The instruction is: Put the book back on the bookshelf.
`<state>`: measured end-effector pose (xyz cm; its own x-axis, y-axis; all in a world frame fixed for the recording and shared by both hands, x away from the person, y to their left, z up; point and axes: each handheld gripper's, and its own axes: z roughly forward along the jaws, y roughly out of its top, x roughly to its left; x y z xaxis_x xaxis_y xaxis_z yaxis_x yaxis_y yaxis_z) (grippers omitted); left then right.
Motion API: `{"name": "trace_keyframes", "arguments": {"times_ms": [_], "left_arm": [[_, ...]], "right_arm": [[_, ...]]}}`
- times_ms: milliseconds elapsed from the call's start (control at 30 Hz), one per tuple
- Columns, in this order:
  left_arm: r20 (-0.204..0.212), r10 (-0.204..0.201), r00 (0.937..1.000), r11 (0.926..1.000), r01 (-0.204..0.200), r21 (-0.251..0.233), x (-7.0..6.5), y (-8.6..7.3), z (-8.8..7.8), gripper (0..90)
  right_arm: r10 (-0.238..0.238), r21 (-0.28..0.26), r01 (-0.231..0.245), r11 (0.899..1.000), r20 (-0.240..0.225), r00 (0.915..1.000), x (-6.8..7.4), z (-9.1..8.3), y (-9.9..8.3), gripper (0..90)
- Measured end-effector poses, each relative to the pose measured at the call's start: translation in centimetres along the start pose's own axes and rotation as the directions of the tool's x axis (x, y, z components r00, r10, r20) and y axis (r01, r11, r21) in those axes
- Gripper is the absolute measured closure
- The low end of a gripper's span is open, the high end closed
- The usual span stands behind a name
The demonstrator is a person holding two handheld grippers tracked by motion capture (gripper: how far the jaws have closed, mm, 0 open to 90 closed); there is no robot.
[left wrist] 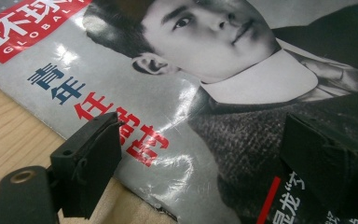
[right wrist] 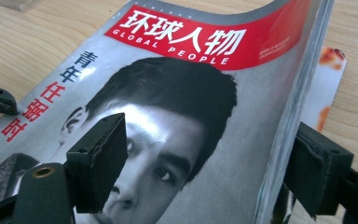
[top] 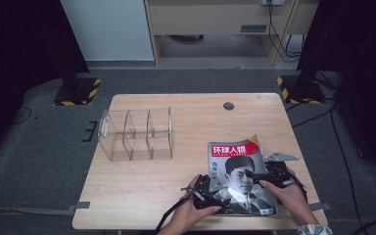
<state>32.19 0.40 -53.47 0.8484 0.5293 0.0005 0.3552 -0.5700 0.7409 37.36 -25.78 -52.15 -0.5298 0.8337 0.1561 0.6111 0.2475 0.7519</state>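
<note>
Second magazine (right wrist: 328, 88) mostly hidden under top magazine (right wrist: 186, 116).

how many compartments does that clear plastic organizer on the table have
3, side by side in the clear acrylic organizer on the table's left half: left, middle, right, nearest the magazine. All look empty.

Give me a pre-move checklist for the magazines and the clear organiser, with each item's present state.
1. Top glossy magazine with the red title band lies flat on the light wooden table: ok.
2. Left gripper open over the cover's left edge, pads apart: ok.
3. Right gripper open, one jaw over the cover and one past the right edge: ok.
4. Second magazine with an orange corner underneath sits offset from the top one: not ok if both must lift together.
5. Clear plastic three-slot organiser stands upright, slots free: ok.
6. Either pad touching the cover: cannot tell.
</note>
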Motion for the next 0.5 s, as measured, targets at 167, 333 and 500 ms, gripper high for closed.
{"name": "trace_keyframes", "arguments": {"times_ms": [167,333,500], "left_arm": [[-0.007,-0.006,1.0,1.0,0.006,-0.002,-0.04,-0.09,-0.09,12.1],[-0.01,-0.011,0.9999,0.9999,0.011,-0.002,-0.06,-0.16,-0.18,12.3],[-0.01,-0.011,0.9999,0.9999,0.011,-0.003,-0.06,-0.17,-0.18,12.4]], "right_arm": [[0.012,0.006,-0.012,1.0,-0.007,0.9999,-0.14,0.1,0.37,24.6],[-0.008,-0.005,0.008,1.0,-0.009,0.9999,-0.25,0.2,0.59,30.1],[-0.004,-0.032,0.003,0.999,-0.031,0.9995,-0.41,-0.31,0.65,38.3]]}}
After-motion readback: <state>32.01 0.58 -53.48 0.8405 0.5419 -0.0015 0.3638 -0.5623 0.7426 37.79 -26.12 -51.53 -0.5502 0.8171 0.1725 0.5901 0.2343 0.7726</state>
